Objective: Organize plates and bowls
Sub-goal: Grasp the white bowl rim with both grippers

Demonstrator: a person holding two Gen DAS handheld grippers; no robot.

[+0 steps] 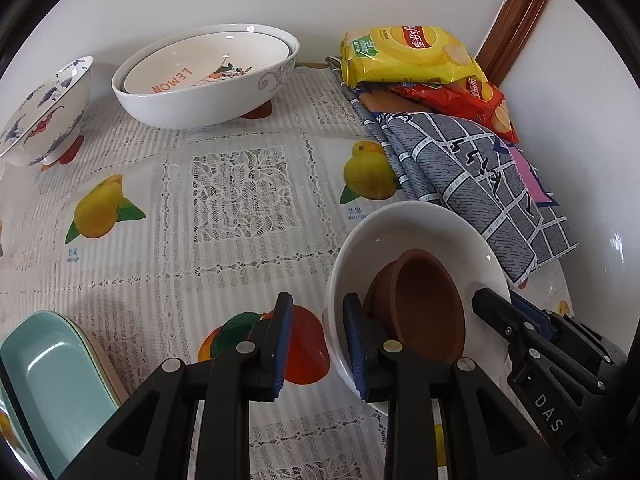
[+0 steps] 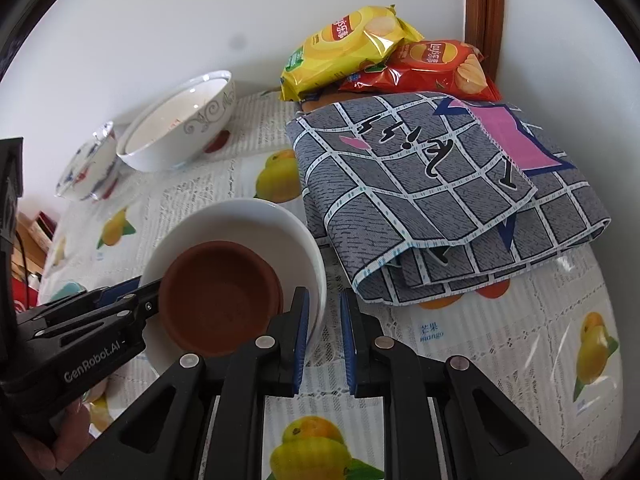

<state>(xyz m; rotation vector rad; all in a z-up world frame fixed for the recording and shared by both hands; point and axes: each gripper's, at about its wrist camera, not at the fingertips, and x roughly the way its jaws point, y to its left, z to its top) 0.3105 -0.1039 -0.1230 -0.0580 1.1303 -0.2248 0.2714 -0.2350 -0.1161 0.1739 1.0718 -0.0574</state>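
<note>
A plain white bowl (image 1: 420, 228) (image 2: 240, 220) sits on the fruit-print tablecloth with a small brown clay dish (image 1: 424, 304) (image 2: 216, 300) tilted inside it. My left gripper (image 1: 320, 340) (image 2: 136, 294) straddles the bowl's left rim, one finger inside and one outside. A gap of tablecloth shows beside the outer pad, so it is open. My right gripper (image 2: 325, 336) (image 1: 508, 306) straddles the opposite rim. Its inner pad lies close against the wall and a narrow gap remains at the outer pad, so it is open too.
At the back stand a large white bowl (image 1: 180, 114) (image 2: 188, 140) holding a "LEMON" plate and a blue-and-red painted bowl (image 1: 44, 120) (image 2: 88, 172). Teal dishes (image 1: 52, 392) lie front left. A folded grey cloth (image 1: 480, 184) (image 2: 440, 200) and crisp bags (image 1: 408, 52) (image 2: 352, 44) fill the wall corner.
</note>
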